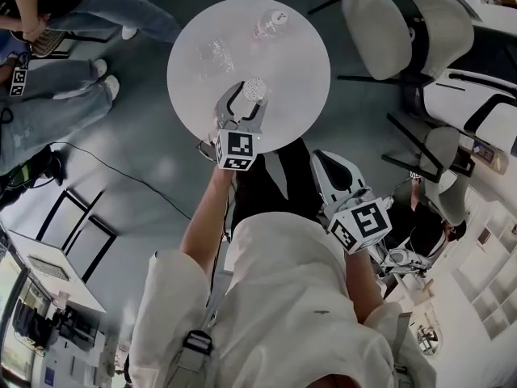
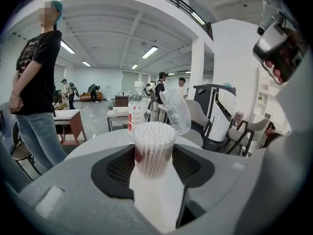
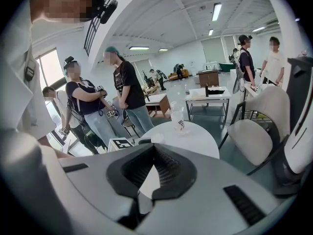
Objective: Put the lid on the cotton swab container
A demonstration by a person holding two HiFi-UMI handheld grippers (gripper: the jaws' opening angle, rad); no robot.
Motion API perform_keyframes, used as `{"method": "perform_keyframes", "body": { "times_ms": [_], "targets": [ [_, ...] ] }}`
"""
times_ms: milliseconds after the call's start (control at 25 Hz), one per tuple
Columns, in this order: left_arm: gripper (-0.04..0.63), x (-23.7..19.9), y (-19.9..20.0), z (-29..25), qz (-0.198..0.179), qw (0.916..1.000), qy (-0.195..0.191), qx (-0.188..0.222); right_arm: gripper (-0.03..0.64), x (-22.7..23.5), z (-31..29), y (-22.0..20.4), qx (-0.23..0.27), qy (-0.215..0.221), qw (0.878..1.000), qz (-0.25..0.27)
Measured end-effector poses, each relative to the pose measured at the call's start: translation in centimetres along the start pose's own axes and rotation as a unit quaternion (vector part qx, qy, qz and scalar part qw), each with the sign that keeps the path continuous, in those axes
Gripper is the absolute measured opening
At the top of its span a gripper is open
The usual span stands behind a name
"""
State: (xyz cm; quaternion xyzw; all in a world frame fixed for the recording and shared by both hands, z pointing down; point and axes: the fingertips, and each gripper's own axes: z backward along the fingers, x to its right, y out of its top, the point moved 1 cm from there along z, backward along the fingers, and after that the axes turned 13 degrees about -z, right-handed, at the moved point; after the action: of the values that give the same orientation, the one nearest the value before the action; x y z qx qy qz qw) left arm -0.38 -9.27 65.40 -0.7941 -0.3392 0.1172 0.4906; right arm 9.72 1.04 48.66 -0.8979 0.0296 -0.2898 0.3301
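Left gripper view: the cotton swab container [image 2: 153, 146], uncapped and packed with swabs, is clamped upright between the jaws of the left gripper [image 1: 245, 103], over the near part of the round white table [image 1: 299, 95]. The clear lid [image 1: 216, 55] is seen lying on the table beyond it, near a water bottle [image 1: 271, 24]. The right gripper [image 3: 154, 151] is held off the table's edge, jaws pressed together with nothing between them

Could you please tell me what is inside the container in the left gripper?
The cotton swab container is packed with upright cotton swabs, white tips at its open top. Its bottom, down in the left gripper, cannot be made out.
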Motion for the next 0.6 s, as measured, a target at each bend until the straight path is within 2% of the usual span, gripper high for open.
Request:
{"method": "perform_keyframes", "body": {
  "times_ms": [360,440,600],
  "targets": [
    [0.244,0.3,4.8,3.4,-0.007,0.9997,-0.004,0.021,0.008,-1.5,0.3,2.1,0.028,0.013,0.999,0.011],
    [0.244,0.0,5.9,4.0,-0.013,0.9996,-0.004,0.026,0.055,-1.8,0.1,2.9,0.038,0.017,0.999,0.01],
    [0.245,-0.4,7.4,5.2,-0.019,0.9994,-0.003,0.029,0.103,-2.1,-0.4,4.0,0.051,0.025,0.998,0.003]
  ]
}}
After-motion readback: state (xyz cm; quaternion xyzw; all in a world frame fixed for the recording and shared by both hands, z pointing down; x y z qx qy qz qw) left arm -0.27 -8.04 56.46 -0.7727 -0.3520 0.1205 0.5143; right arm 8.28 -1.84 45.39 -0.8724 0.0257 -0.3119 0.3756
